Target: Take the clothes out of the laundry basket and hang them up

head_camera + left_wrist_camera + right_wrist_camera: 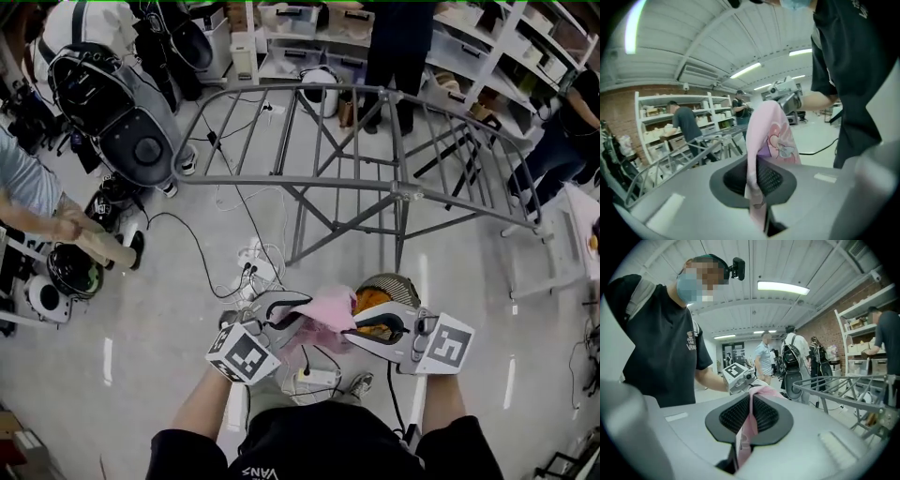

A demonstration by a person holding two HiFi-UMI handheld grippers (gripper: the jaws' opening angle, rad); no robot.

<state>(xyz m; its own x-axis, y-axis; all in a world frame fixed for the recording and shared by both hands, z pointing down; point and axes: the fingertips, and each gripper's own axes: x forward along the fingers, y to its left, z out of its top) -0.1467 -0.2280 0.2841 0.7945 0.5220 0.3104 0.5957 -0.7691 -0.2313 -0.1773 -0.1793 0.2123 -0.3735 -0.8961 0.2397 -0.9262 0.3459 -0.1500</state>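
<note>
While both grippers [295, 311] [364, 328] clamp it, garment [328, 307] spans between.

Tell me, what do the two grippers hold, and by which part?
Both hold one pink garment. The left gripper is shut on a fold at its left edge, the right gripper on a fold at its right edge.

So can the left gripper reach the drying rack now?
Probably, with a step forward: nothing stands between the left gripper and the drying rack, but it and the right gripper both grip the pink garment.
</note>
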